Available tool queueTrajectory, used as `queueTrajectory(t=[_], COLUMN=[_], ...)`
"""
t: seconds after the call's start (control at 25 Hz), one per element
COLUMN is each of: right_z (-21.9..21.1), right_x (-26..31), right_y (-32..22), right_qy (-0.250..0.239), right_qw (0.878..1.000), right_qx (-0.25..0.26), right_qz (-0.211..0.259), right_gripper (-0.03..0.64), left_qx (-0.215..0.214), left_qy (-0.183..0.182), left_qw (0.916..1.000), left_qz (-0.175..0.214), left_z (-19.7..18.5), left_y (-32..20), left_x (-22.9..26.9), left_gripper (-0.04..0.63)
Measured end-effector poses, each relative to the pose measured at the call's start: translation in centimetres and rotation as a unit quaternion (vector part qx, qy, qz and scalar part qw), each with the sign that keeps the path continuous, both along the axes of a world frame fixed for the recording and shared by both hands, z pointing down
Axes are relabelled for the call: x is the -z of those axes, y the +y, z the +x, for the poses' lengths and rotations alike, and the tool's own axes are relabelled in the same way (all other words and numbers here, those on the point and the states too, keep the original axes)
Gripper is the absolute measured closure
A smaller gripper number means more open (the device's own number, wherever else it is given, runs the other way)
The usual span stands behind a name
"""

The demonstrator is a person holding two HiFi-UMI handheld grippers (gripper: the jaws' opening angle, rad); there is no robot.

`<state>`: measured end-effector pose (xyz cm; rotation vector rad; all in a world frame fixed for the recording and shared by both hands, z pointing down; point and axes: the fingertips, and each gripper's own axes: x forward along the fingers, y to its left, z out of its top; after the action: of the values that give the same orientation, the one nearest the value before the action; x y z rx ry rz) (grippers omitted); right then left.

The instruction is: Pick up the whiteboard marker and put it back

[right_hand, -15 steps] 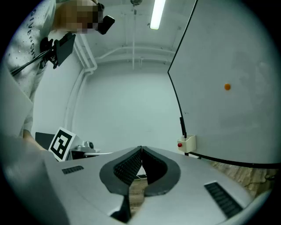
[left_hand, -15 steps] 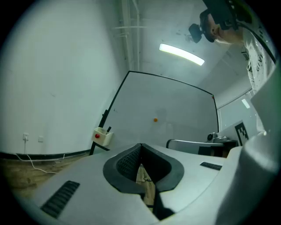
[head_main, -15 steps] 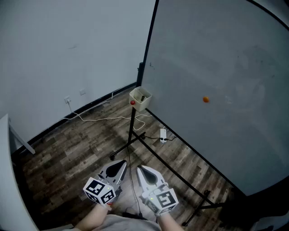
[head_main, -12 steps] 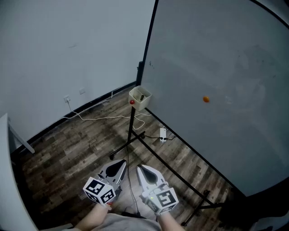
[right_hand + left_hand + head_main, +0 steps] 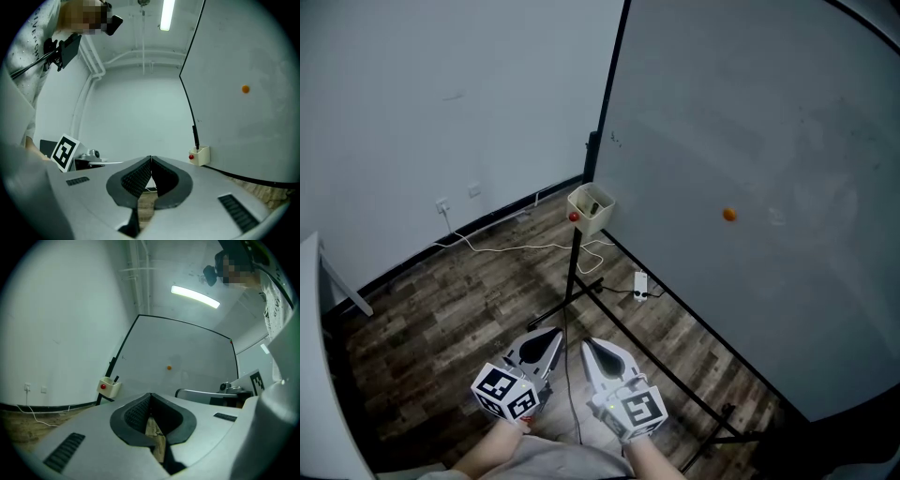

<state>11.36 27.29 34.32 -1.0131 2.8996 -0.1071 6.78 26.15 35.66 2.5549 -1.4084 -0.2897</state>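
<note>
The dark, slender whiteboard marker (image 5: 595, 202) – only its top shows, so I take it for the marker – stands upright in the small cream plastic holder box (image 5: 598, 221) fixed to the left edge of the large grey whiteboard (image 5: 750, 141). It is well apart from both tools.

The left gripper (image 5: 547, 337) and the right gripper (image 5: 594, 349) hang low and level near the person's body. Each has its fingers pressed together with nothing between them.

The likeliest trouble is arriving with the fingers shut and knocking the marker deeper or askew. The box is narrow, so spread fingers could catch its rim and jolt it on the frame. A grip on the bare tip alone might also slip.

Around the holder:
- A small red round knob (image 5: 574, 217) sits on the holder's face.
- An orange round magnet (image 5: 728, 215) clings to the board, far from the holder.
- The black metal stand legs (image 5: 581, 292) lie between the person and the holder – a tripping risk on the dark wood-plank floor (image 5: 441, 319).
- A white power strip (image 5: 639, 283) and a loose white cable (image 5: 516, 247) lie there too.
</note>
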Motion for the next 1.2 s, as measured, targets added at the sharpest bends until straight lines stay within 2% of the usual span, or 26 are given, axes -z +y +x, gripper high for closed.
queueTrajectory(t=[0.32,0.6,0.84,1.2], right_z=[0.3,0.6,0.0,-3.7], right_x=[-0.4,-1.4,-2.0,-2.8], right_y=[-0.9,-3.2,-7.7,-16.6], right_qy=[0.010,0.013,0.019,0.049], right_qw=[1.000,1.000,0.999,0.997], right_qx=[0.014,-0.007,-0.028,-0.058], right_qz=[0.012,0.016,0.012,-0.019], right_gripper=[0.597,0.597,0.597,0.597], left_qx=[0.016,0.030,0.029,-0.012], left_qy=[-0.010,-0.019,-0.011,-0.012], left_qw=[0.9998,0.9994,0.9995,0.9998], left_qz=[0.004,0.000,0.002,-0.006], left_z=[0.3,-0.5,-1.8,-4.5], left_y=[-0.8,-2.7,-7.4,-17.0], left_x=[-0.2,-1.6,-2.1,-2.5], left_gripper=[0.580,0.580,0.580,0.580])
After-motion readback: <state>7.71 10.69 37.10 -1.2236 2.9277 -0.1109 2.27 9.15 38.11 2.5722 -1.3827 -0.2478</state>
